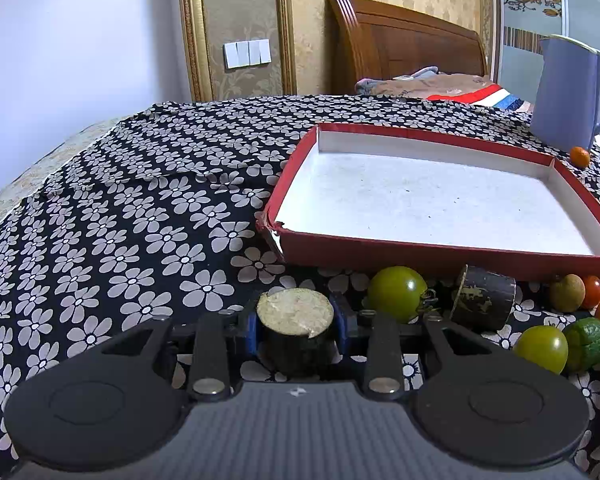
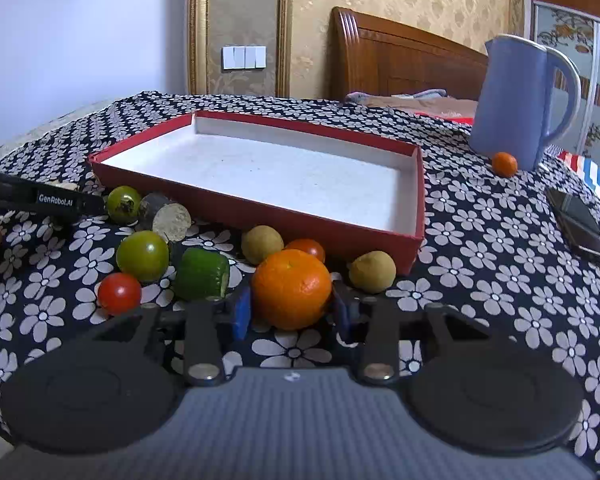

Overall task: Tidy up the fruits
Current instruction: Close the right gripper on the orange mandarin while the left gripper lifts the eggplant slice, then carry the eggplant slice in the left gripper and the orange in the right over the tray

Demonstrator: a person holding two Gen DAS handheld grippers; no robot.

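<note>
the left gripper [image 1: 296, 326] is closed on a dark-skinned cane segment [image 1: 296, 334], a short cylinder held upright between the blue pads, its pale, fibrous cut face turned up. the right gripper [image 2: 291, 308] has its blue pads set on either side of a dimpled, glossy orange [image 2: 291, 288], pressing or all but pressing its flanks while it sits on the black cloth printed with white flowers [image 1: 120, 200]. the red cardboard tray [image 2: 418, 200] lies beyond both, shallow and rectangular with a white, speckled paper lining, and its near left corner is torn and frayed in the left view. along the tray's front wall lies the loose fruit: smooth green tomatoes [image 2: 142, 255], a red cherry tomato [image 2: 119, 293], a cut green chunk with a ribbed rind [image 2: 202, 274], two matte tan longans [image 2: 371, 271], and a second cane piece [image 2: 166, 216] on its side. only the right view shows the dark flat phone [image 2: 580, 228] on the cloth and the other gripper's black finger marked genrobot.ai. both views show the blue enamel pitcher [image 2: 512, 100] with a small orange [image 2: 505, 164] at its base.
</note>
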